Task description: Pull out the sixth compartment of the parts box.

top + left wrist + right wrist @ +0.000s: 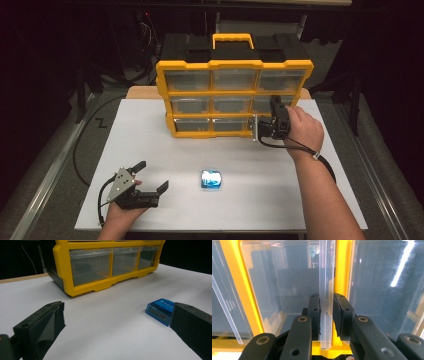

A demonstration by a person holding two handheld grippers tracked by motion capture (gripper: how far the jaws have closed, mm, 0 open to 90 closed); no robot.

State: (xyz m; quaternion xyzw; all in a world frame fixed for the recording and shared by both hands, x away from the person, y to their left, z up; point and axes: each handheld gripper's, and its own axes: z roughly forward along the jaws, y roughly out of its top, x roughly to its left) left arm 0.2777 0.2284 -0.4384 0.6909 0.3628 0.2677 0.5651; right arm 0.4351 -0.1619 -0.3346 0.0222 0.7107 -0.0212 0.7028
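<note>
Nearest, at the near left of the white surface [280, 200], the left tool [151, 176] rests in a hand with its jaws spread wide, gripping nothing. Just right of it lies a small blue box [211, 179]; its printed lettering is too blurred to read. Farther back stands a yellow organizer [234, 95] of clear drawers with a yellow handle on top. At its lower right, the right tool [326, 312] is clamped on a clear drawer's pull tab [325, 290].
</note>
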